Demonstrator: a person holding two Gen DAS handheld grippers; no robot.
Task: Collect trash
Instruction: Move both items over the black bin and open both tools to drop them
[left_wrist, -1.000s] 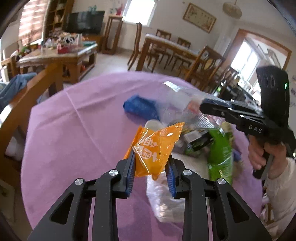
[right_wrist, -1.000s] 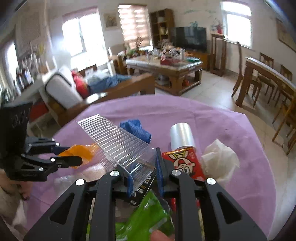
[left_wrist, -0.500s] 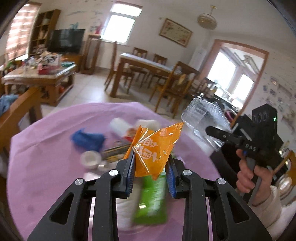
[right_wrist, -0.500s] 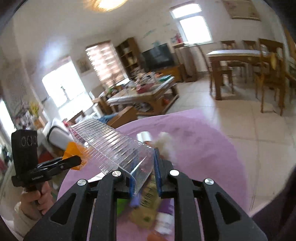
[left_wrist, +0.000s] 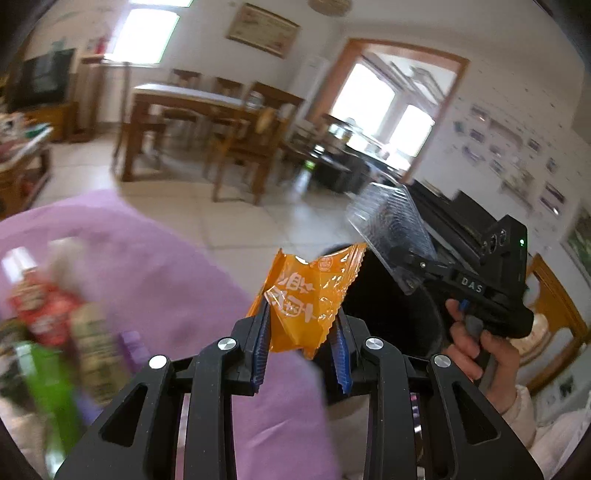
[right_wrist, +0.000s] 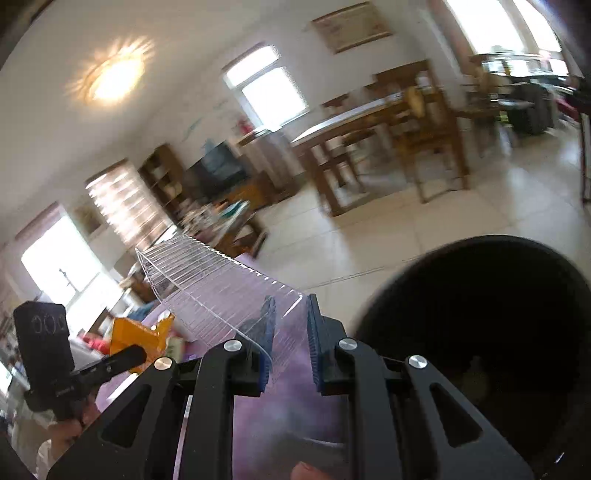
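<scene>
My left gripper is shut on an orange snack wrapper, held up past the edge of the purple table. The right gripper is shut on a clear ribbed plastic tray that juts up and left from its pads. A black trash bin gapes just right of the right gripper; in the left wrist view the bin sits behind the wrapper. The right gripper with the clear tray hangs over that bin. In the right wrist view the left gripper carries the orange wrapper at the lower left.
Blurred trash stays on the table at the left: a red can and a green packet. Beyond lie a tiled floor, a wooden dining table with chairs and a low coffee table.
Both grippers have swung right, away from the trash pile and off the table's edge, toward the black bin. Each keeps its item. The right gripper has rolled.
</scene>
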